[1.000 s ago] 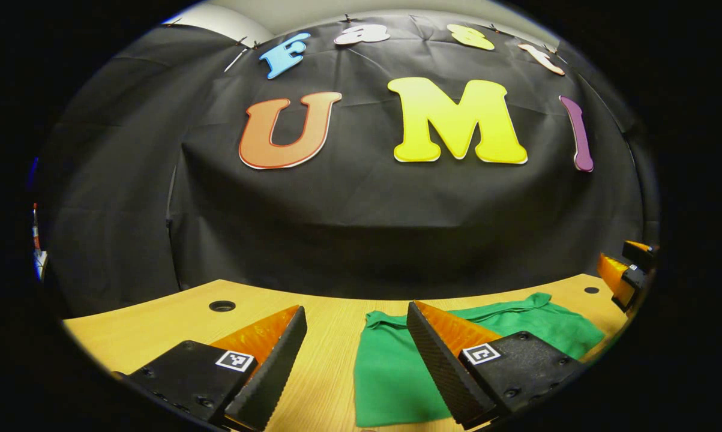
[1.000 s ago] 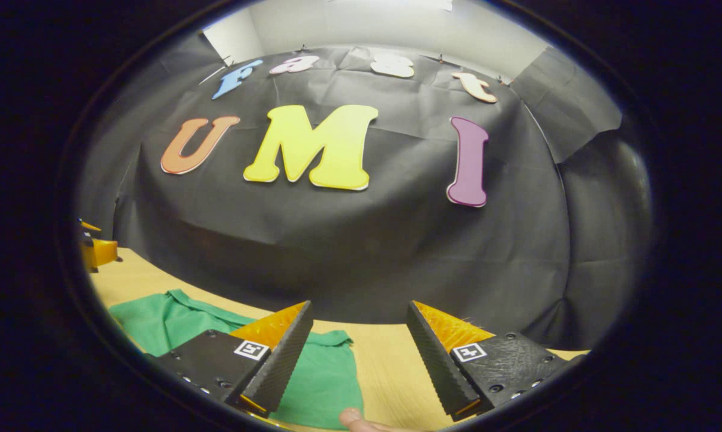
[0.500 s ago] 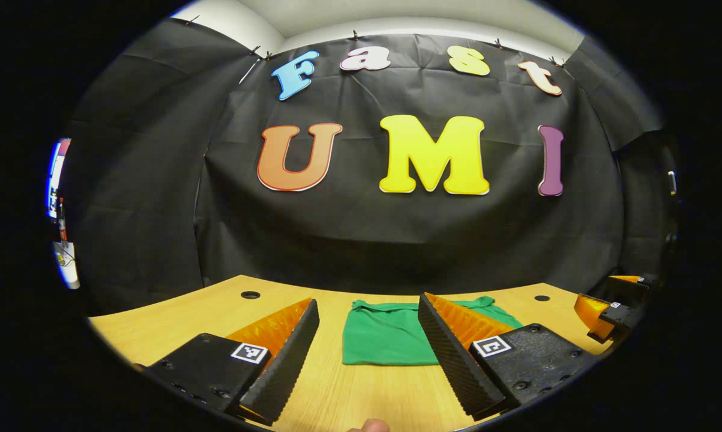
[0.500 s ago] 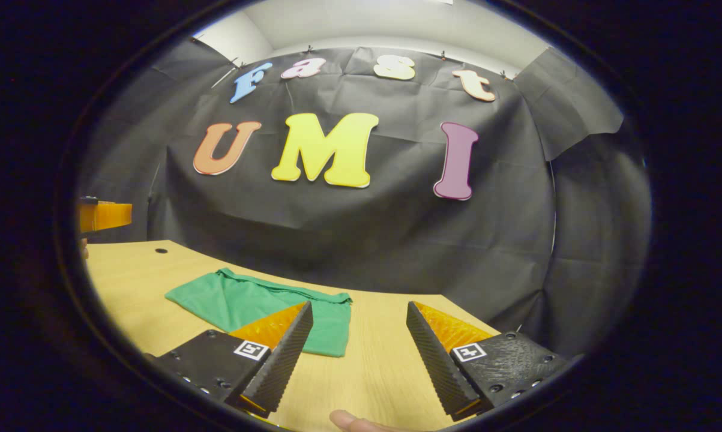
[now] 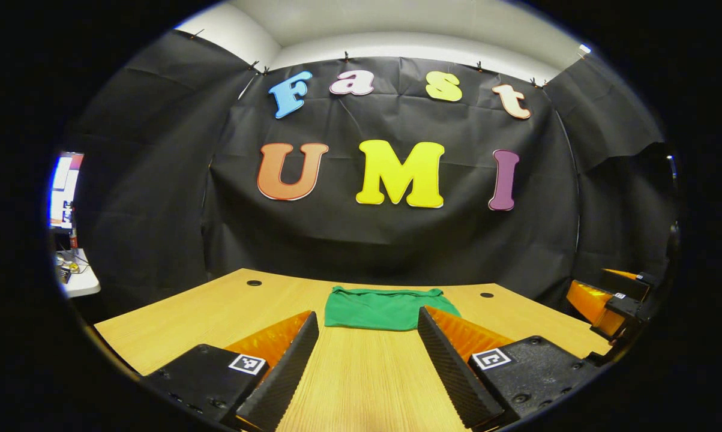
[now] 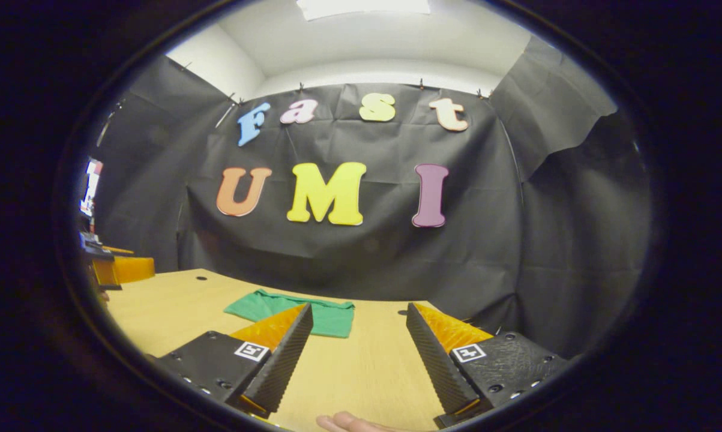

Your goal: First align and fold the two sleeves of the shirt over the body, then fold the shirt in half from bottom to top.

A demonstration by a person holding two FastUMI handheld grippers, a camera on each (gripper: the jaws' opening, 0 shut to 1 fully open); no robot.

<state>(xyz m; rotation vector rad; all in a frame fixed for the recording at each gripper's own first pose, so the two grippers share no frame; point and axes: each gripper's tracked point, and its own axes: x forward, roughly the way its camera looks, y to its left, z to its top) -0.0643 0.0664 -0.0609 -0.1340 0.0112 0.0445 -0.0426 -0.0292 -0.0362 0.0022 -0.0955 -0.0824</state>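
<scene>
The left gripper (image 5: 367,354) is hovering with its jaws apart over the wooden surface (image 5: 367,384), the folded green shirt (image 5: 388,307) lying straight ahead beyond its fingertips. The right gripper (image 6: 357,351), jaws likewise spread and holding nothing, is seeing the shirt (image 6: 291,309) ahead to its left. A fingertip (image 6: 342,422) is showing at the bottom of the right gripper view, and the left gripper view is catching the right gripper (image 5: 607,303) off to its right.

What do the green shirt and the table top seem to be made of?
Green shirt: soft matte fabric, probably a knit cotton; it lies flat with limp, slightly rumpled edges. Table: light wood-look surface, likely laminate or veneer; fine straight grain lines, smooth low sheen and round cable holes.
</scene>
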